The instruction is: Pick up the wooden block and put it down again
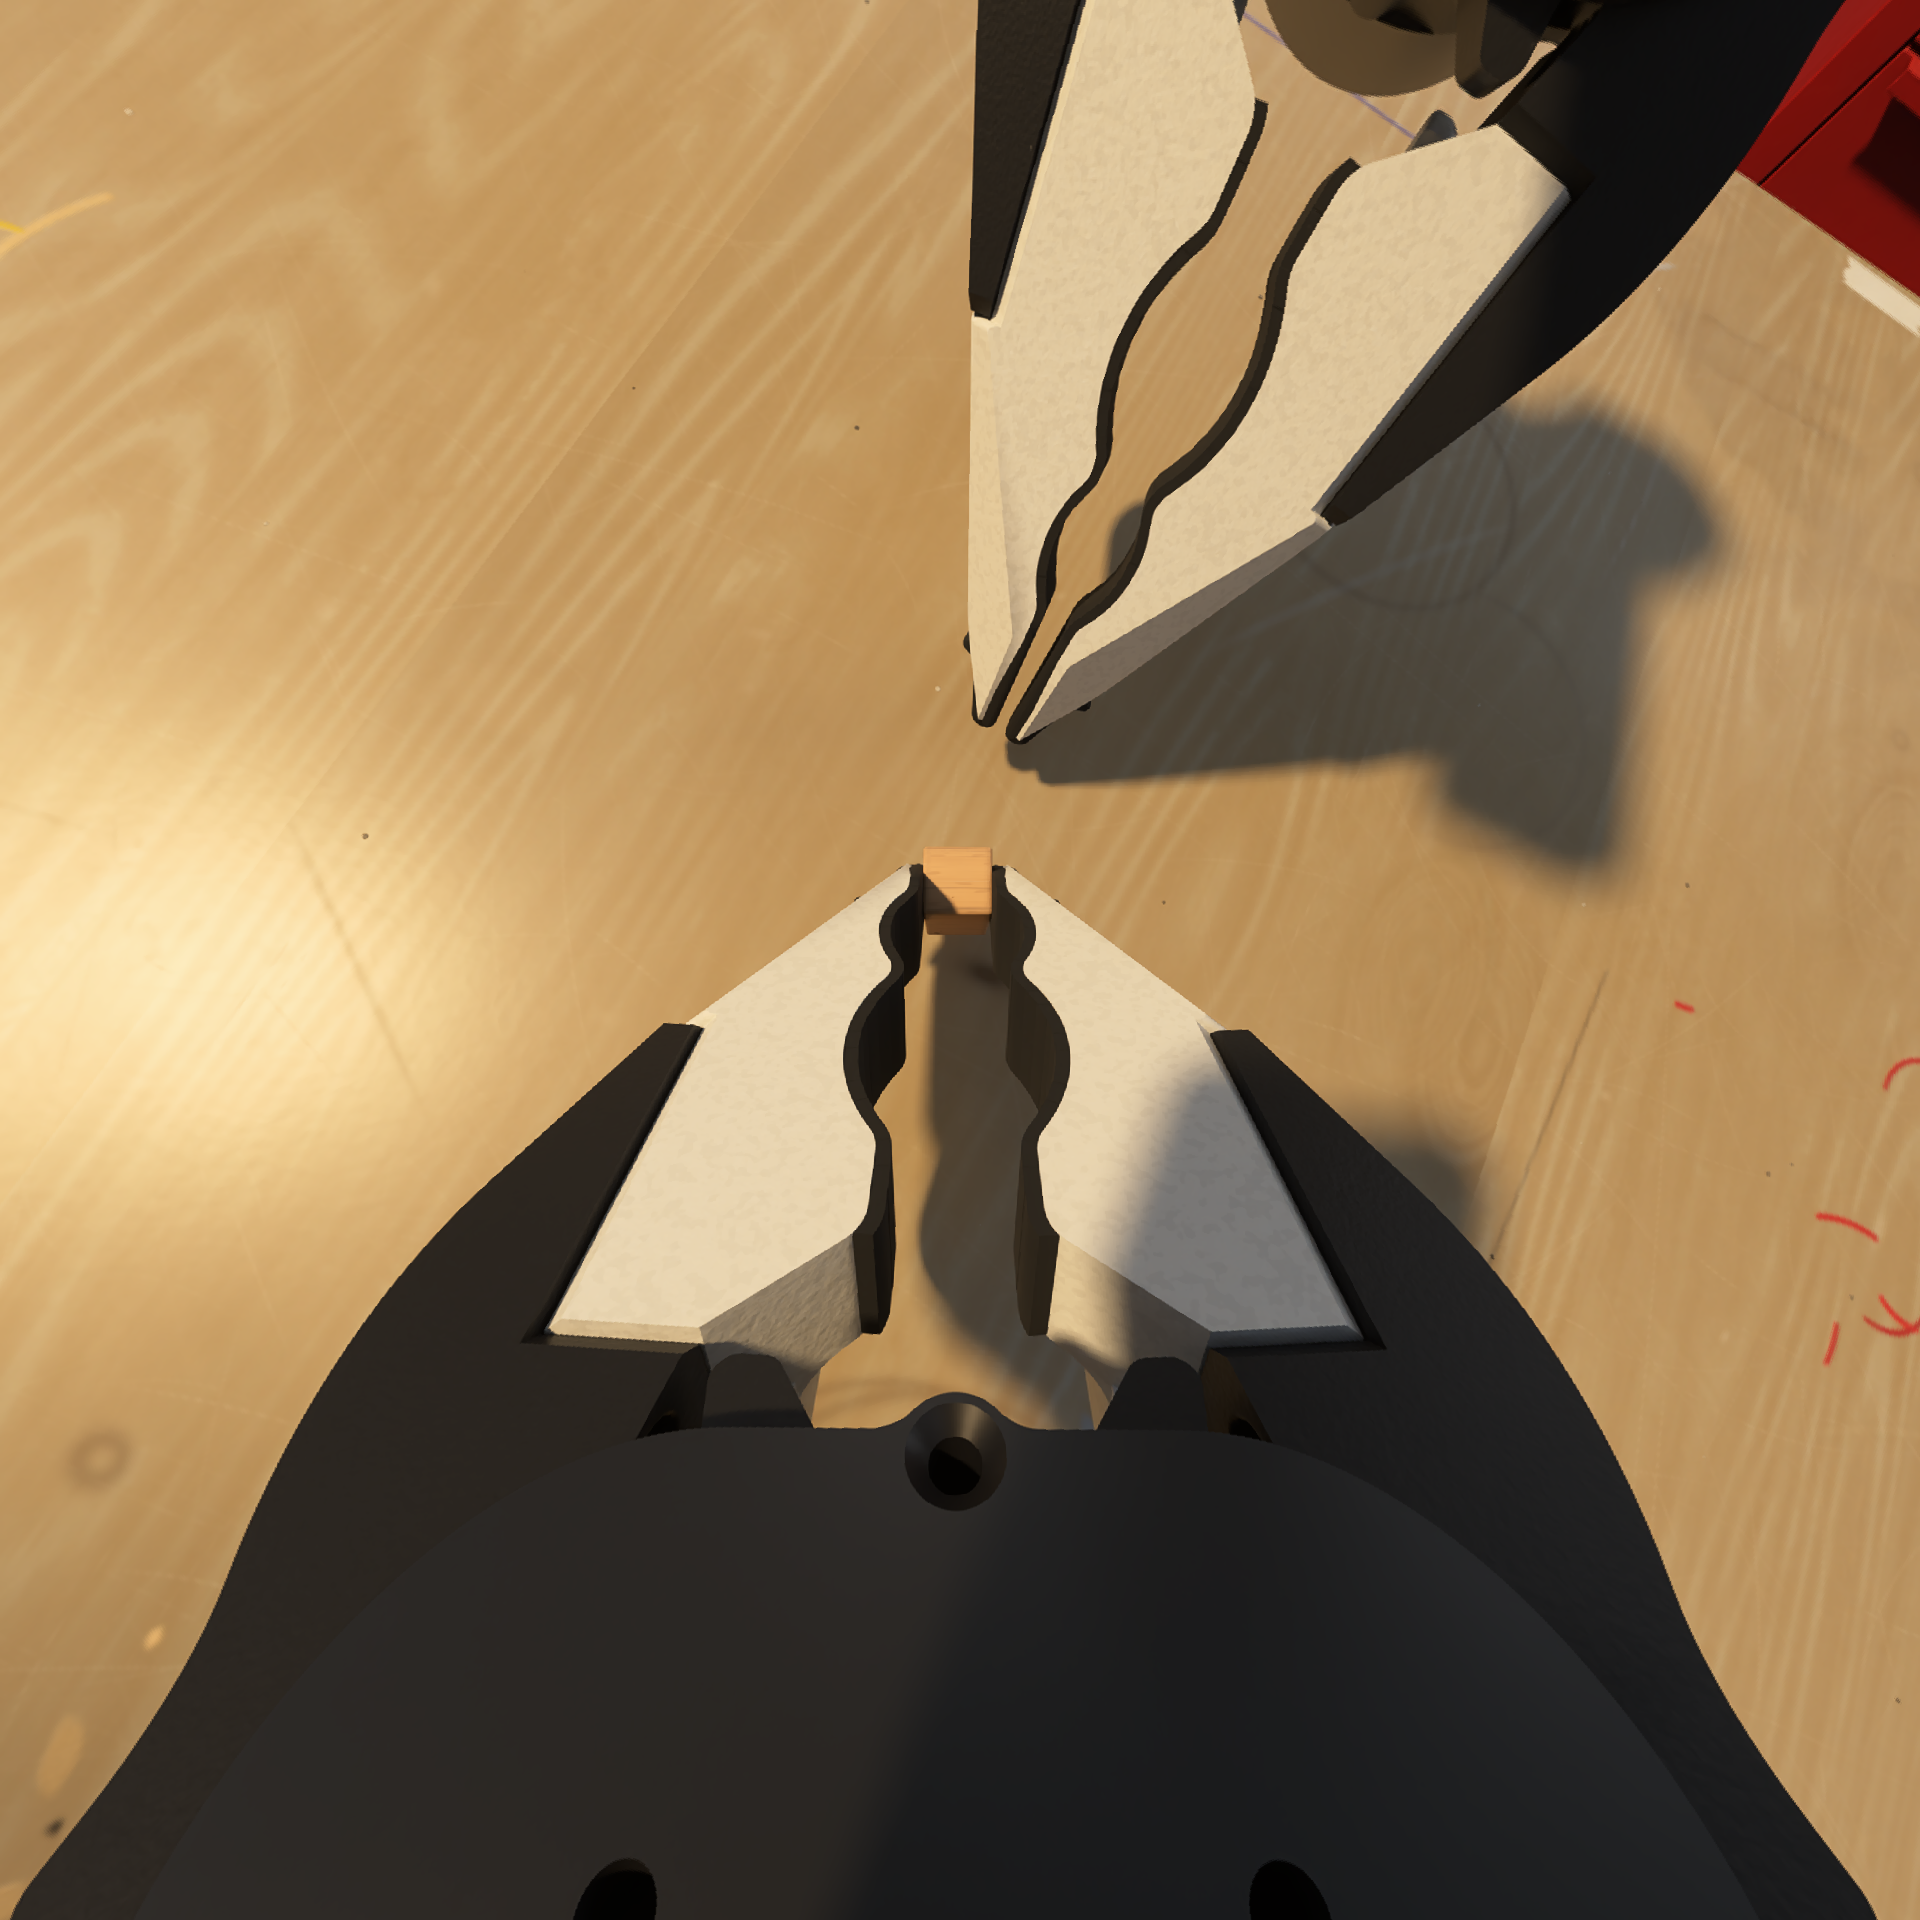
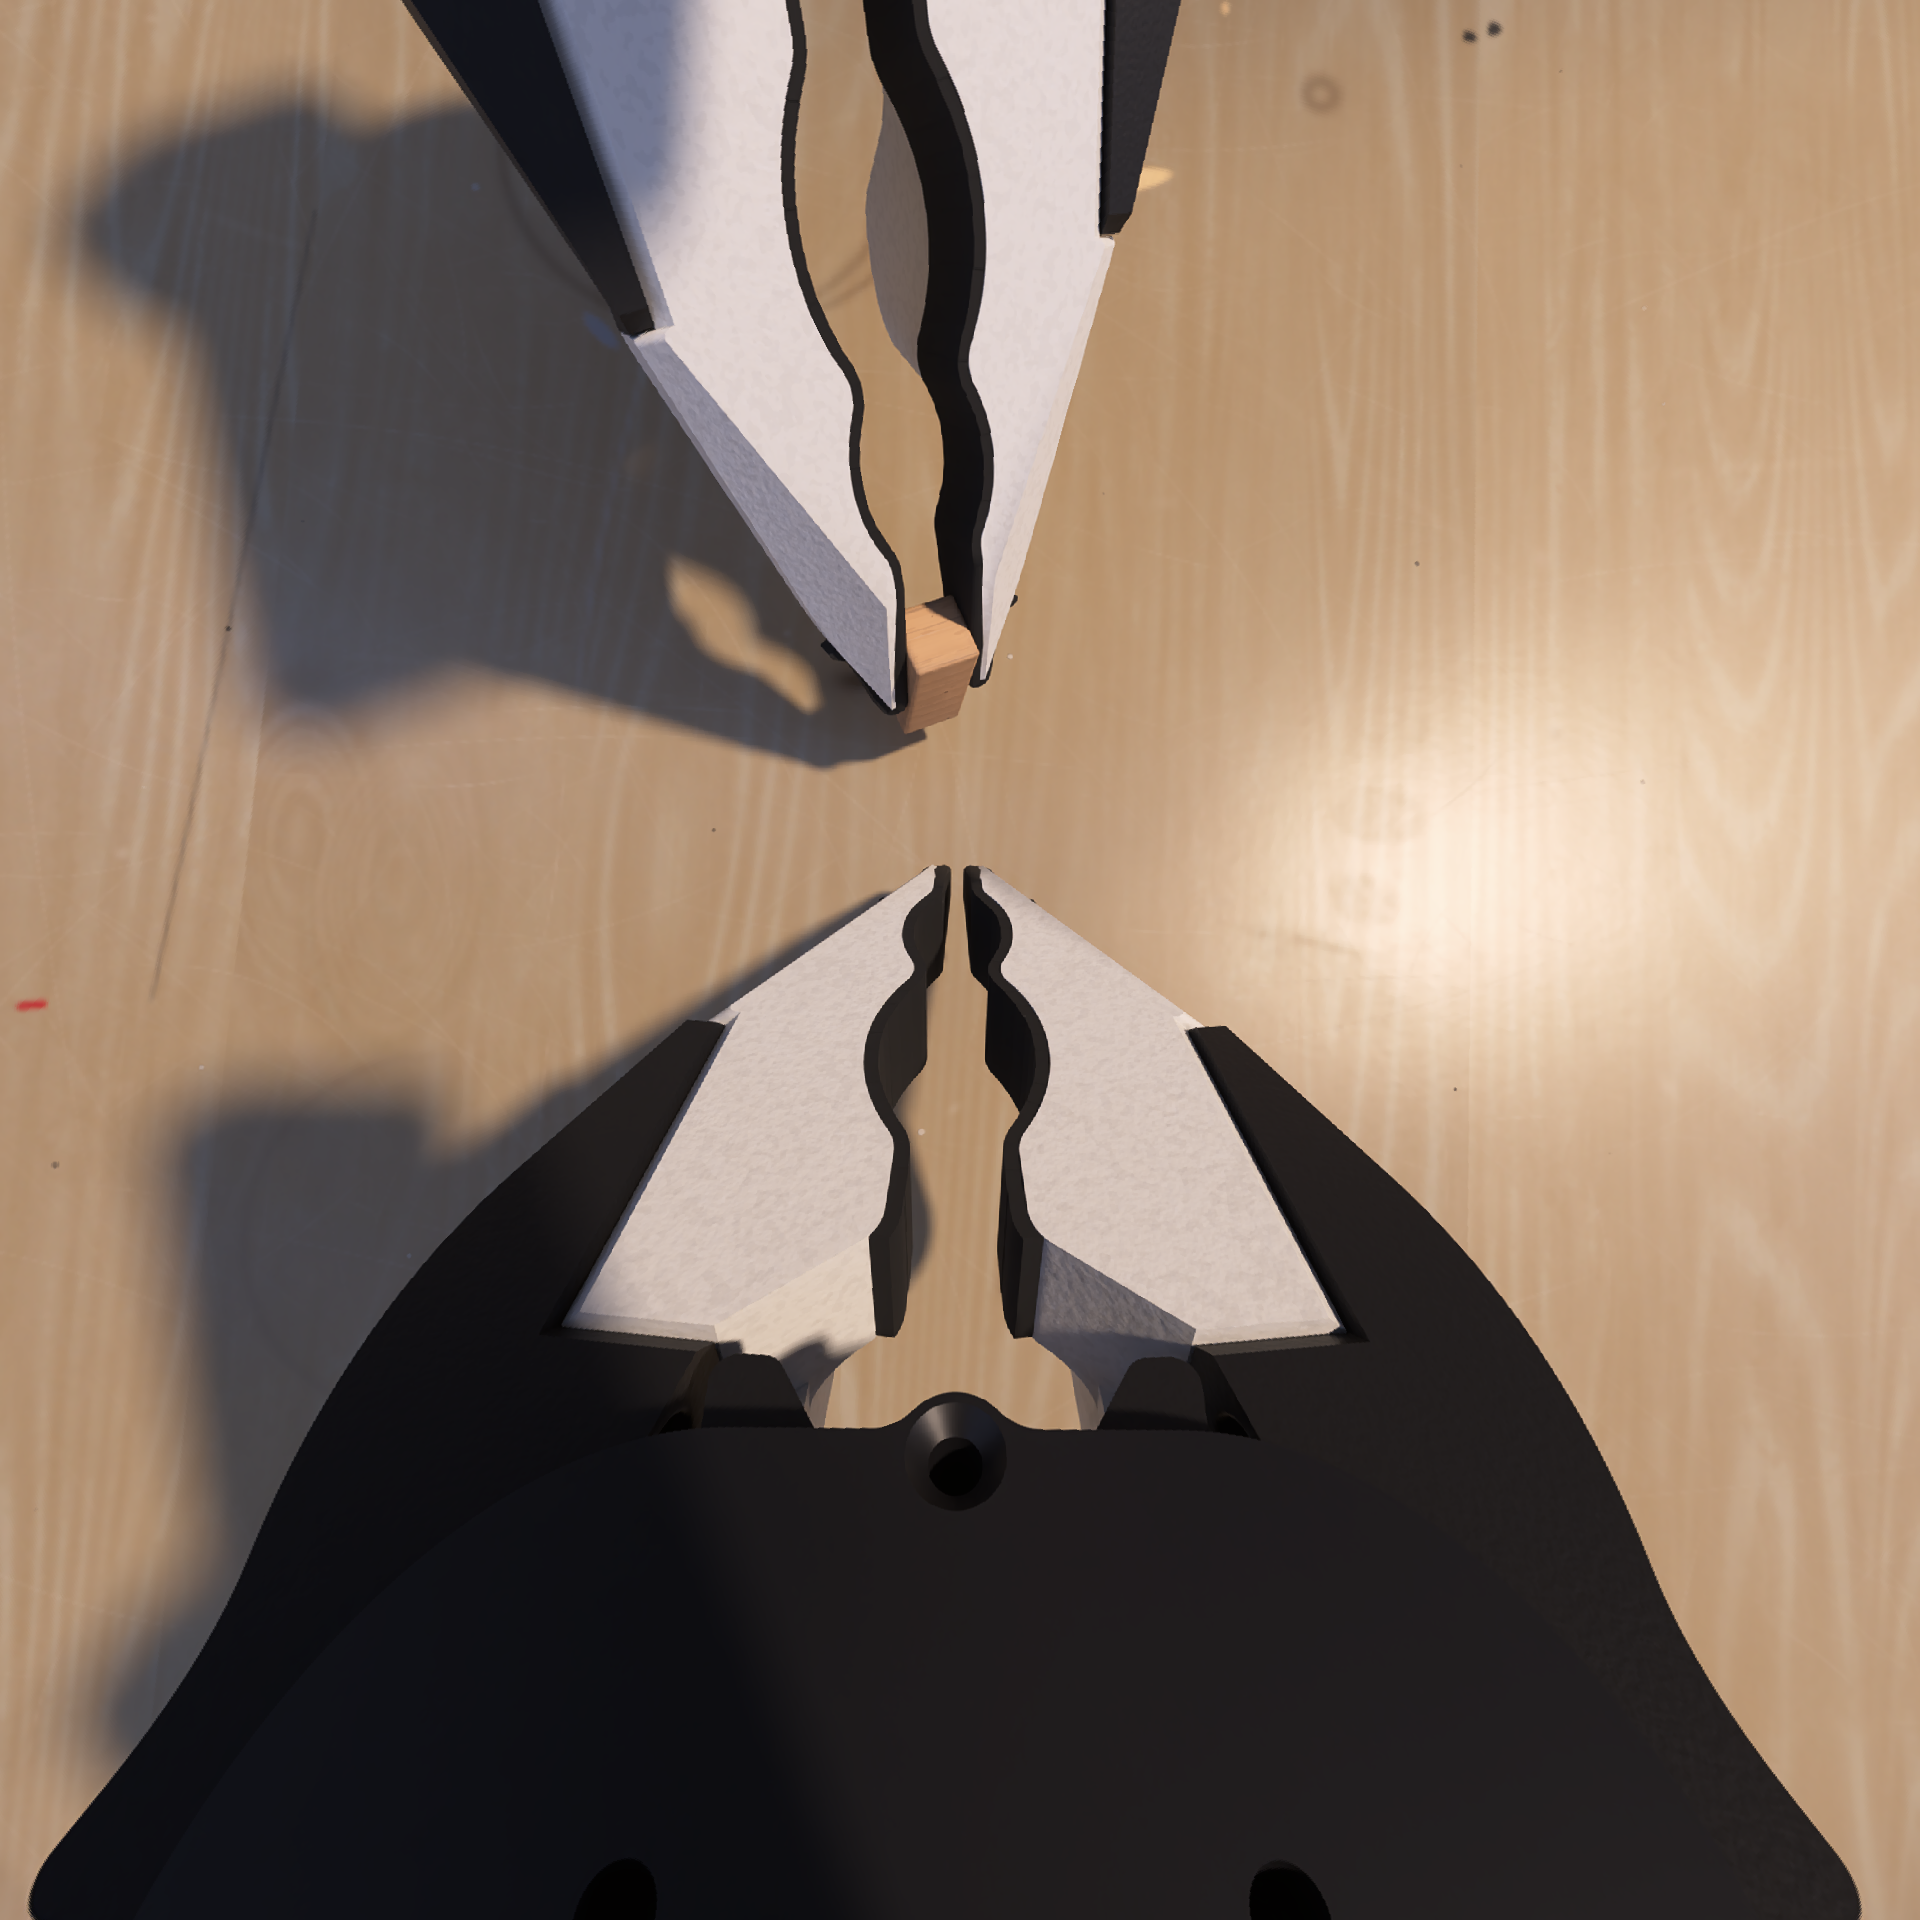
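Observation:
A small wooden block [image 1: 957,891] sits between the tips of my left gripper [image 1: 957,883], which is shut on it. The right wrist view shows the same block [image 2: 938,667] pinched at the tips of that gripper [image 2: 935,665], with its lower corner sticking out below the fingertips, close above the wooden table [image 2: 1455,623]. My right gripper [image 2: 956,878] is shut and empty, tips nearly touching, facing the block a short way off. It also shows in the left wrist view [image 1: 1000,727], just beyond the block.
A red object [image 1: 1860,114] stands at the far right corner in the left wrist view. Red scribbles [image 1: 1870,1288] mark the table [image 1: 416,520] on the right. Both grippers cast dark shadows on the wood.

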You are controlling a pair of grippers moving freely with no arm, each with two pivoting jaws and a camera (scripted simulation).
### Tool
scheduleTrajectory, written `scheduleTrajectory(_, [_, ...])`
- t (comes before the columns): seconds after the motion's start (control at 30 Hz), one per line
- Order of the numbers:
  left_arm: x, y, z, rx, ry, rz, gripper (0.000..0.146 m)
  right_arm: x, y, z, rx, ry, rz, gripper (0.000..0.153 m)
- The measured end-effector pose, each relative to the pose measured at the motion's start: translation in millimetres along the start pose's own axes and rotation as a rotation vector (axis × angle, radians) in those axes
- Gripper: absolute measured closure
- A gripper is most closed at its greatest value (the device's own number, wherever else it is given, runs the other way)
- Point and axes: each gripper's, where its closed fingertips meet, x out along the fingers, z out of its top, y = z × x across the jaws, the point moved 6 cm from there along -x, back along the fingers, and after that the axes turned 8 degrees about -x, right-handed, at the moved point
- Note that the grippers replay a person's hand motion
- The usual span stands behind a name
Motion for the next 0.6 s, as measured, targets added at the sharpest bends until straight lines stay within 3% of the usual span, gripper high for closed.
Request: scheduleTrajectory(0.6, [4.5, 0.7, -3.7, 0.001, 0.035, 0.003, 0.134, -2.3, -0.5, -1.7, -0.005, 0.019, 0.002, 0.150])
